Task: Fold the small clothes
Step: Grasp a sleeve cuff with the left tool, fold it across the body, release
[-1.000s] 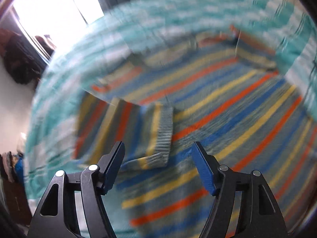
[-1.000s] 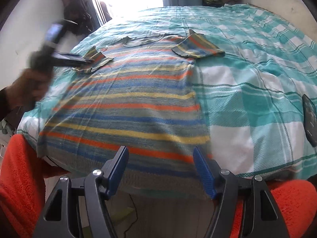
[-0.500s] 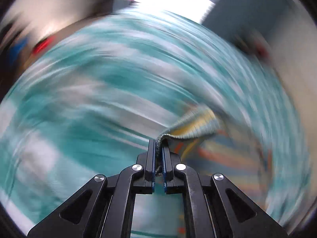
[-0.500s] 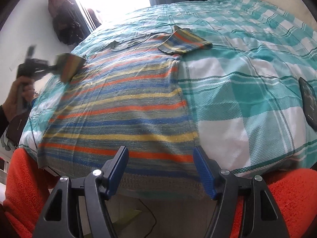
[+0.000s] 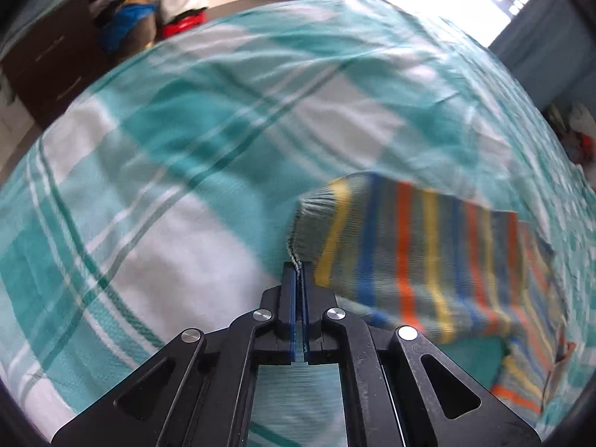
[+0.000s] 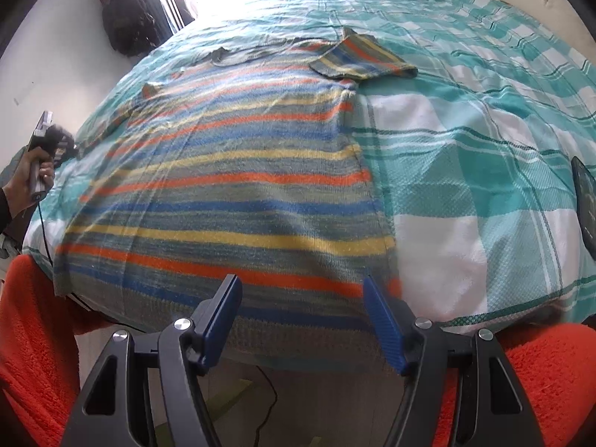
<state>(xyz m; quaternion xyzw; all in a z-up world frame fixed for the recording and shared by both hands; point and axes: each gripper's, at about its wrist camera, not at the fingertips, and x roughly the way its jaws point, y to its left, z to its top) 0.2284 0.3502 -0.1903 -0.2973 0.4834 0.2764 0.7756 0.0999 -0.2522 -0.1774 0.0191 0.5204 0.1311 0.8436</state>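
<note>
A striped knit sweater [image 6: 238, 171] in blue, orange, yellow and grey lies flat on the bed, hem toward me. Its right sleeve [image 6: 357, 61] is folded in over the shoulder. My left gripper [image 5: 298, 272] is shut on the cuff of the left sleeve [image 5: 421, 257] and holds it stretched out over the bedspread. In the right wrist view it appears at the far left [image 6: 46, 145], in a hand. My right gripper [image 6: 301, 294] is open and empty, just above the sweater's hem at the near bed edge.
The bed has a teal and white checked bedspread [image 6: 465, 141]. A dark flat object [image 6: 585, 201] lies on it at the right edge. Orange fleece [image 6: 33, 335] shows at both lower corners. A dark cabinet [image 5: 52, 67] and piled clothes stand beyond the bed.
My left gripper has shut on the left sleeve cuff and pulled it outward, away from the sweater body. My right gripper has stayed open over the hem.
</note>
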